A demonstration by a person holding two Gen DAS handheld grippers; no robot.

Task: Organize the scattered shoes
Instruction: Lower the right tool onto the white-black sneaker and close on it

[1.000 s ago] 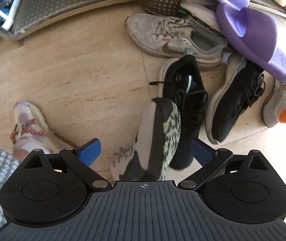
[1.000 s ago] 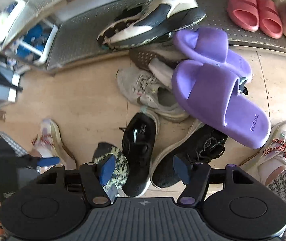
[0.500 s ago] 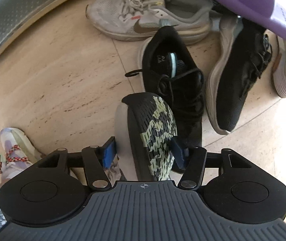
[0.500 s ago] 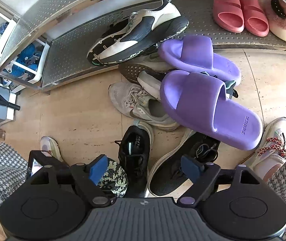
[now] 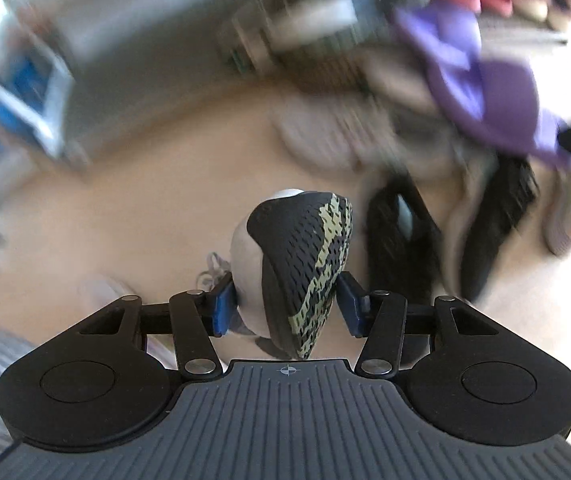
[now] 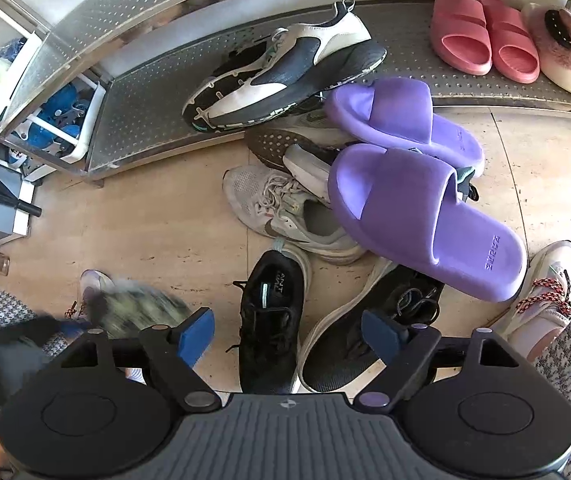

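A: What does the left gripper (image 5: pixel 287 304) have?

B: Its blue pads are clamped on the camouflage-patterned sneaker (image 5: pixel 301 264), one pad on each flank. The shoe's long axis runs straight out from the gripper along the fingers, pale sole turned to the gripper's left, knit upper to its right. It hangs clear above the floor (image 5: pixel 157 216). The view behind it is smeared, so this hand looks to be in mid-swing.

A: And the right gripper (image 6: pixel 287 332)?

B: Spread wide with nothing between the pads. Directly ahead of it and just below lie two black sneakers (image 6: pixel 273 320) side by side on the floor, long axes roughly in line with the fingers. Beyond them sits a grey sneaker (image 6: pixel 289 216) lying crosswise, then two purple slides (image 6: pixel 417 208) piled on other shoes.

A: Where would the held shoe go?

B: My guess is the perforated metal shelf (image 6: pixel 145 112), far ahead of both grippers and to the left of the pile. A dark-and-white sneaker (image 6: pixel 285 80) already lies tipped on it; pink slides (image 6: pixel 485 36) are paired further right. The left hand is the nearer one to that bare stretch.

A: How are the hands posed?

B: Both point forward and down; the right one hovers level over the black pair.
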